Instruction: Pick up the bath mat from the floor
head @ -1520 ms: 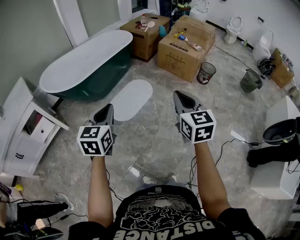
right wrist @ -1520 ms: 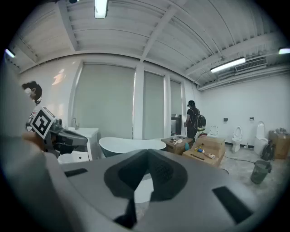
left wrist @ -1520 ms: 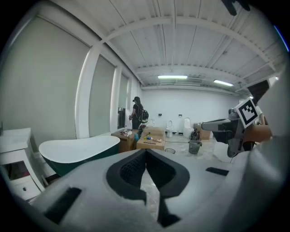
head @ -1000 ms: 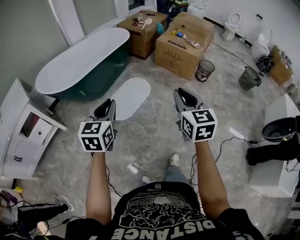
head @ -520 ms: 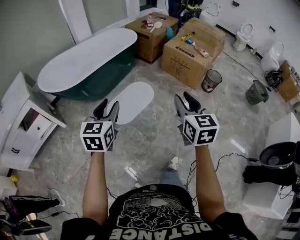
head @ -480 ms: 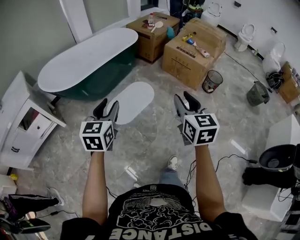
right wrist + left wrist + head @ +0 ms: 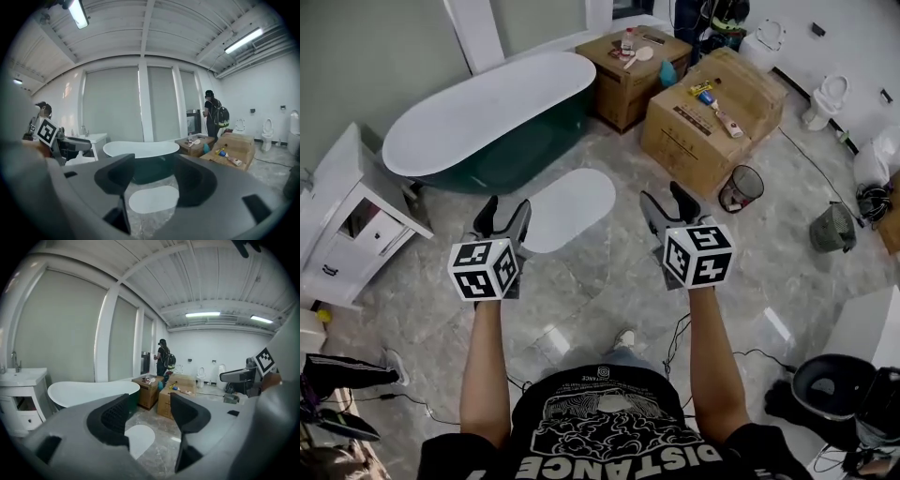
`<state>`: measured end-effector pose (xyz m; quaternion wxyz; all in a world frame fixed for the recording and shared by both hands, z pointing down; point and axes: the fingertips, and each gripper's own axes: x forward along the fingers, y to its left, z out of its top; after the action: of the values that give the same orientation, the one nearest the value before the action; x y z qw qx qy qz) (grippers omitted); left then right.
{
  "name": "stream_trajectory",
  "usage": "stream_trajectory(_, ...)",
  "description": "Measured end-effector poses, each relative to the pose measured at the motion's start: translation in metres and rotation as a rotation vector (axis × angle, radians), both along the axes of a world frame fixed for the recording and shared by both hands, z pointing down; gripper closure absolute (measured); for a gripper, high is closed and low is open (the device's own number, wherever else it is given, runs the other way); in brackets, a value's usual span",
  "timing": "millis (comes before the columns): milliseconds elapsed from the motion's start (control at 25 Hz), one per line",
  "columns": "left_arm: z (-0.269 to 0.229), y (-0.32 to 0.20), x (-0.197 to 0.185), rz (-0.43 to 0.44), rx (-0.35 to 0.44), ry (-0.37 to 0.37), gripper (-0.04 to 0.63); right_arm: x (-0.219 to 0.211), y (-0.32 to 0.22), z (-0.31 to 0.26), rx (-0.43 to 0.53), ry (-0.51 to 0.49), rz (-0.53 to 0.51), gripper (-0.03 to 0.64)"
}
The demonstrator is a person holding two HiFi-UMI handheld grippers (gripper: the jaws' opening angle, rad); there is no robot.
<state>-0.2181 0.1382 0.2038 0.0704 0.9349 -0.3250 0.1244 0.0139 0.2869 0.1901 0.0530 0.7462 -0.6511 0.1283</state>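
Both tongs stood with their jaws apart and nothing between the pads. The jaws of the left gripper (image 7: 503, 214) and the right gripper (image 7: 667, 199) had just been opening, each to a middling gap and not to its widest. They were held side by side in the air, pointing forward and slightly down.

From the head view, the bath mat (image 7: 567, 195) lay flat on the marble floor (image 7: 609, 281), farther off than the grippers and in the gap between them. It was a pale oval. Its long axis ran slantwise, from a near-left end to a far-right end. It lay roughly alongside the dark green bathtub (image 7: 487, 108) that stood just beyond it on the far left. The cardboard boxes (image 7: 712, 122) stood well apart from it on the far right.

The near-left end of the mat appeared just beside the left gripper's inner finger, so the left hand seemed the nearer one. The right gripper lined up more with the far-right end, across open floor. Each gripper view showed the mat low in the gap between that gripper's jaws, so both were already aimed at it.

Neither gripper touched the mat. The coming move likely called for both to go forward and well down to the floor, one to each end of the oval.
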Motion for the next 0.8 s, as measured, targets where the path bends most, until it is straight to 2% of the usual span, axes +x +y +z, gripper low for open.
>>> stream_trajectory(120,0.002,-0.006,0.015,-0.048,-0.015,0.004,0.298,0.026,-0.011,0.003,-0.004,-0.012,-0.037,0.347)
stream_trajectory(360,-0.001,-0.012,0.033,-0.122,0.000,-0.017,0.295,0.058,-0.030,0.010,-0.013,-0.019,-0.106,0.337)
stream_trajectory(800,0.009,-0.039,0.034,-0.218,0.008,-0.041,0.290,0.084,-0.076,0.024,-0.012,-0.034,-0.179,0.334)
